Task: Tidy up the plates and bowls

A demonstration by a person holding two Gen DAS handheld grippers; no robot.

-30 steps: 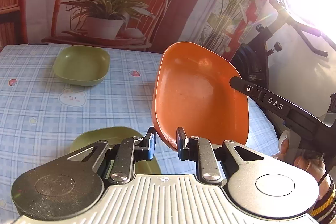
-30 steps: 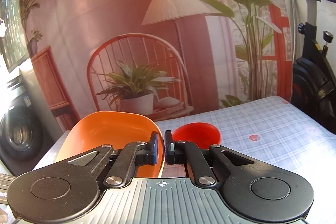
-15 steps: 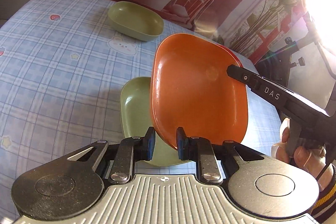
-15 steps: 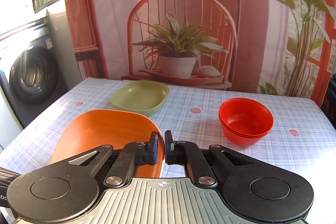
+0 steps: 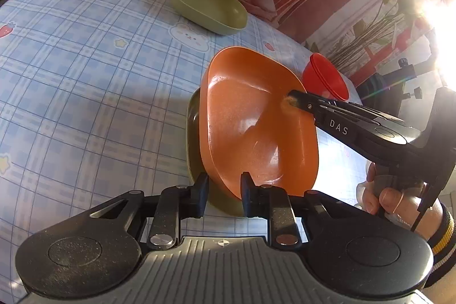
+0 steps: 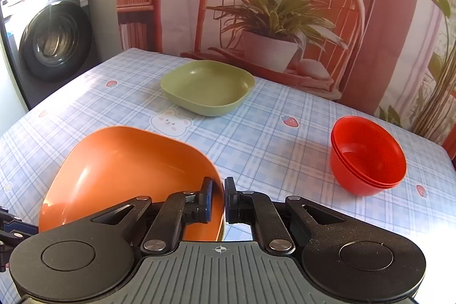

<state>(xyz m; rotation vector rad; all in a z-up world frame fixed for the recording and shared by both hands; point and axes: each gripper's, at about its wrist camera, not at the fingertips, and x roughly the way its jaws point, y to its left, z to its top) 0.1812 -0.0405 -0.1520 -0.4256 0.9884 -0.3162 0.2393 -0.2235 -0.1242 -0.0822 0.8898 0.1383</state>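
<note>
An orange plate (image 5: 256, 118) lies tilted on top of a green plate (image 5: 192, 133) near the table's front. My left gripper (image 5: 223, 188) holds the orange plate's near corner between its fingers, and its jaws are opening slightly. My right gripper (image 6: 218, 197) is shut on the plate's rim, and it shows in the left wrist view as a black arm (image 5: 295, 100) reaching in from the right. A second green plate (image 6: 208, 87) sits at the back of the table. Stacked red bowls (image 6: 367, 155) stand to the right.
A blue checked cloth (image 6: 270, 138) covers the table. A person's hand (image 5: 384, 195) grips the right tool's handle. A washing machine (image 6: 54, 42) stands off the table's left side. An exercise bike (image 5: 404, 76) stands beyond the right edge, in strong glare.
Both grippers came down with the orange plate. It went from standing steeply in the air to lying low over the near green plate. The red bowls came into the left wrist view.
</note>
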